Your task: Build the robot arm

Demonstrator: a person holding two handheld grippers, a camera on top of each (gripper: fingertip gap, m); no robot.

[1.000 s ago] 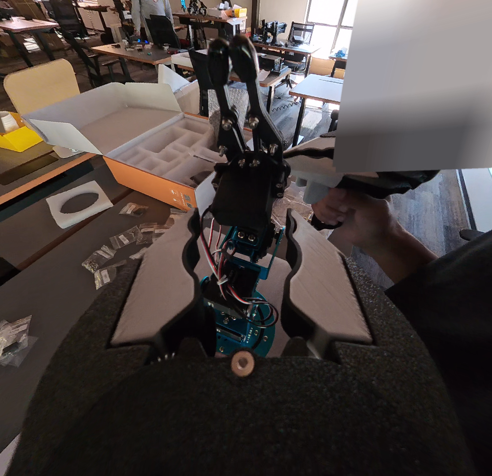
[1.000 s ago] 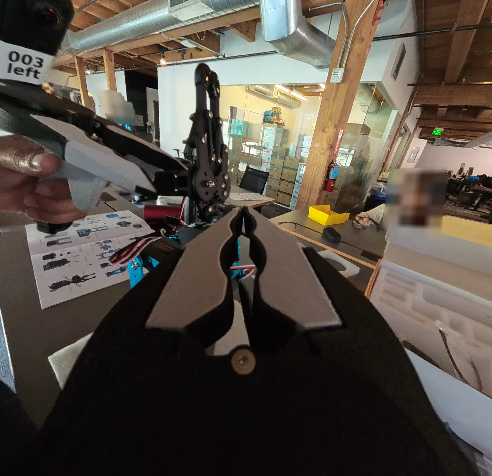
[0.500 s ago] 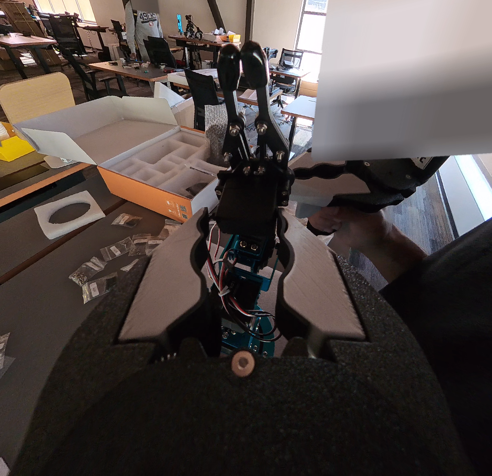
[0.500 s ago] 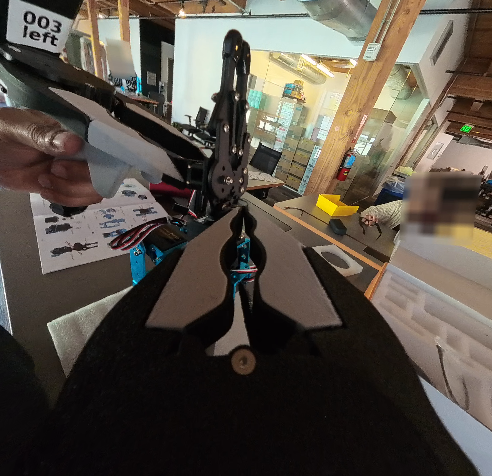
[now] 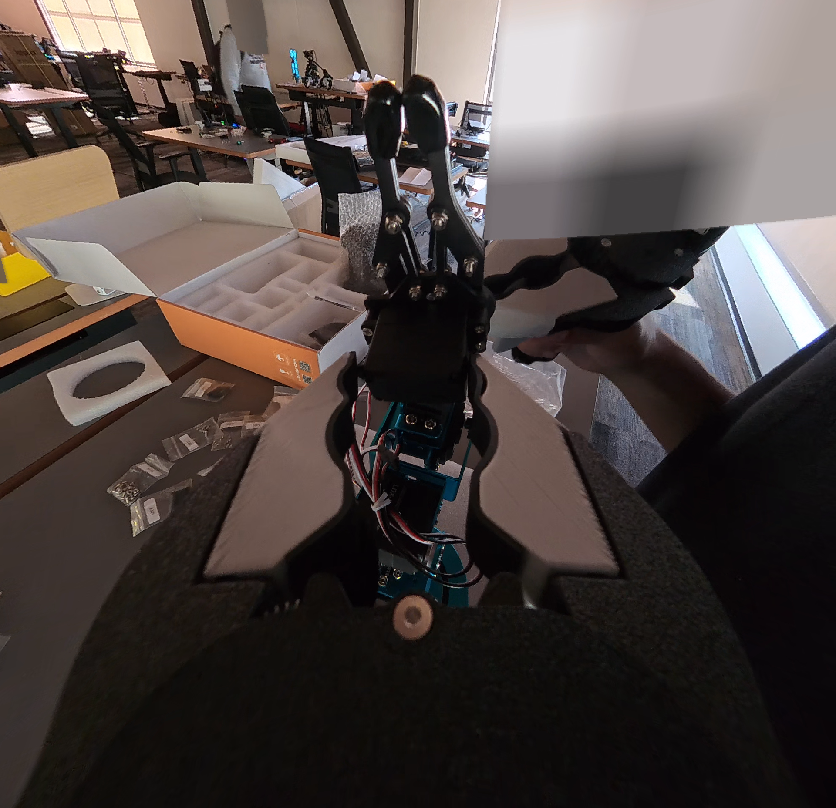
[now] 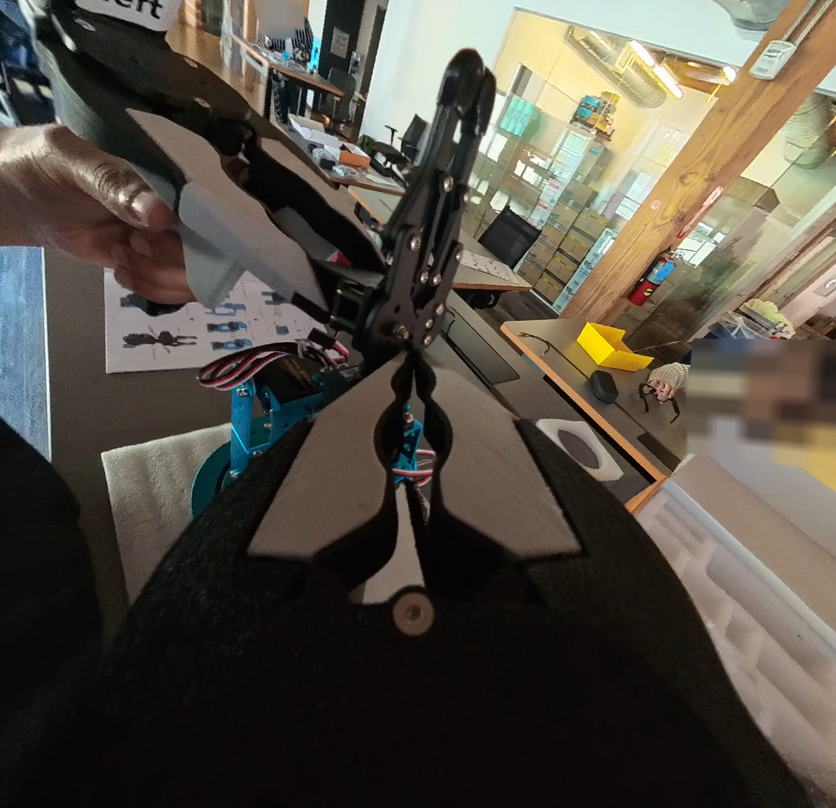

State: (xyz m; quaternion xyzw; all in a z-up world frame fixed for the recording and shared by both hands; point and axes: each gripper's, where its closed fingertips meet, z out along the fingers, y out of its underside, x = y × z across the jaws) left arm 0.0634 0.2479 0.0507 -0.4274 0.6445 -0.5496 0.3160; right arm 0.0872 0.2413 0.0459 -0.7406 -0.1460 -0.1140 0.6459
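Observation:
A small robot arm stands on the dark table. It has a blue metal base (image 5: pixel 409 580), red-white-black wires (image 5: pixel 362 451) and a black claw (image 5: pixel 407 121) pointing up. My left gripper (image 5: pixel 414 370) is shut on the black servo block (image 5: pixel 416 334) under the claw, one finger on each side. My right gripper (image 6: pixel 414 356) is shut, its tips pinching the lower edge of the claw's plate (image 6: pixel 407 307). The right gripper also shows in the left wrist view (image 5: pixel 520 298), against the claw's right side. The left gripper shows in the right wrist view (image 6: pixel 253 243), with a hand on it.
An open orange-and-white box with a foam insert (image 5: pixel 253 288) lies to the left, with a foam piece with an oval hole (image 5: pixel 108 379) and small bags of screws (image 5: pixel 149 474). A printed sheet (image 6: pixel 149 334), a white pad (image 6: pixel 149 492) and a yellow tray (image 6: pixel 610 343) are nearby. My two grippers' fingertips are within a few centimetres of each other.
My left gripper's fingers have closed in onto the servo block. The claw now leans to the right in the right wrist view, and both grippers have shifted with it.

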